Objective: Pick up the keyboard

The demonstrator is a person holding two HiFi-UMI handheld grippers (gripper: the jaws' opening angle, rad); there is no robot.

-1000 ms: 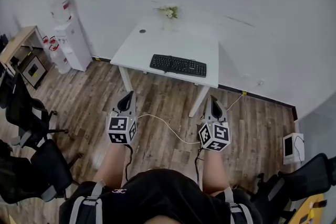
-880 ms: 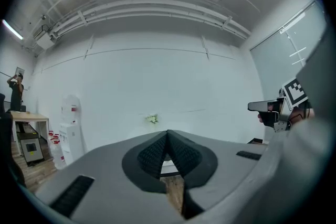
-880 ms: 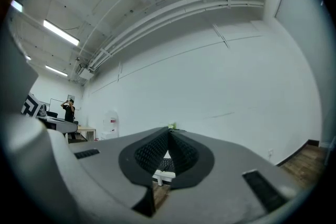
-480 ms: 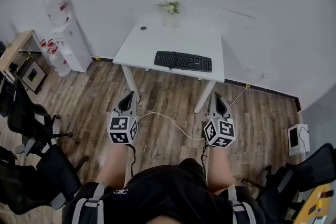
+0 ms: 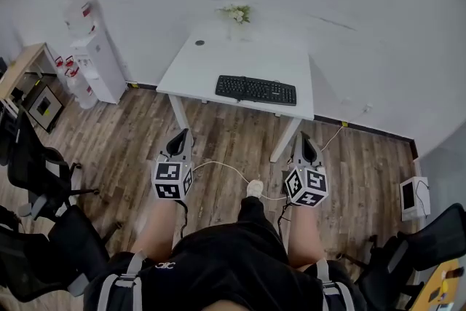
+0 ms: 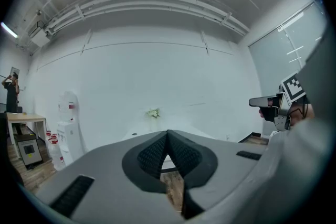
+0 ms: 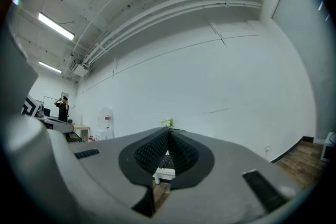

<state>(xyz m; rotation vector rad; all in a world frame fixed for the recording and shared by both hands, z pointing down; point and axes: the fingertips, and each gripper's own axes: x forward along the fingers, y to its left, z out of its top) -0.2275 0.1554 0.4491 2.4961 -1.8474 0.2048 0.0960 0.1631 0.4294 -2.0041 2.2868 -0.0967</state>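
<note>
A black keyboard [image 5: 255, 89] lies near the front edge of a white table [image 5: 211, 62] against the far wall. My left gripper [image 5: 180, 138] is held over the wooden floor well short of the table, its jaws shut and empty. To its right my right gripper [image 5: 304, 144] hangs at the same distance, also shut with nothing in it. In the left gripper view the left gripper [image 6: 168, 134] shows pads pressed together, with the right gripper [image 6: 262, 102] seen at the side. The right gripper [image 7: 168, 131] in its own view is closed too, the keyboard [image 7: 167, 160] peeking through below.
A small flower vase [image 5: 237, 14] stands at the table's back edge. A water dispenser [image 5: 93, 47] and a wooden side table [image 5: 20, 73] are at the left. Office chairs [image 5: 36, 167] stand left and right. A white cable [image 5: 222, 167] crosses the wooden floor. A white device [image 5: 412, 197] stands right.
Both grippers have sunk a little in the view and I have stepped closer to the table; a foot now shows between the grippers. Jaws stay shut.
</note>
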